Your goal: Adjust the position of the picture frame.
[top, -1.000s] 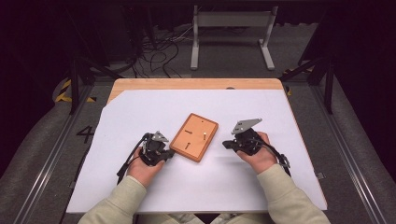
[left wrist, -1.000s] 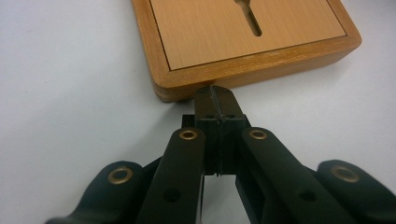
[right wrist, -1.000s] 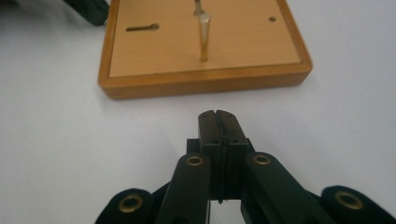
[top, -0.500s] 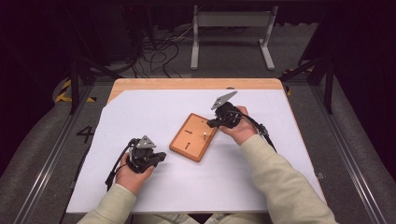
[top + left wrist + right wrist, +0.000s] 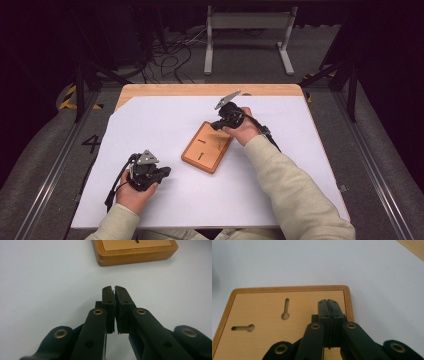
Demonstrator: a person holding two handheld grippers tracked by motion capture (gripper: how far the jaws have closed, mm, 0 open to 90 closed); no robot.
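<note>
A flat wooden board (image 5: 207, 147) with two keyhole slots lies tilted on the white table cover (image 5: 165, 117). My right gripper (image 5: 215, 125) is at the board's far end. In the right gripper view it (image 5: 328, 300) is shut and empty over the board (image 5: 262, 307) near a corner; I cannot tell whether it touches. My left gripper (image 5: 167, 172) sits low at the near left, apart from the board. Its jaws have just eased apart a hair. In the left gripper view it (image 5: 114, 287) shows a thin slit with nothing in it, and points at the board's edge (image 5: 135, 250).
The white cover overlies a wooden tabletop (image 5: 200, 90) whose far strip shows. Behind the table stand a grey metal frame (image 5: 247, 30) and loose cables (image 5: 170, 55) on the floor. Rails (image 5: 50, 170) run along both sides.
My right hand has swung from the board's right side up to its far end. My left hand has drawn back from the board toward the near left.
</note>
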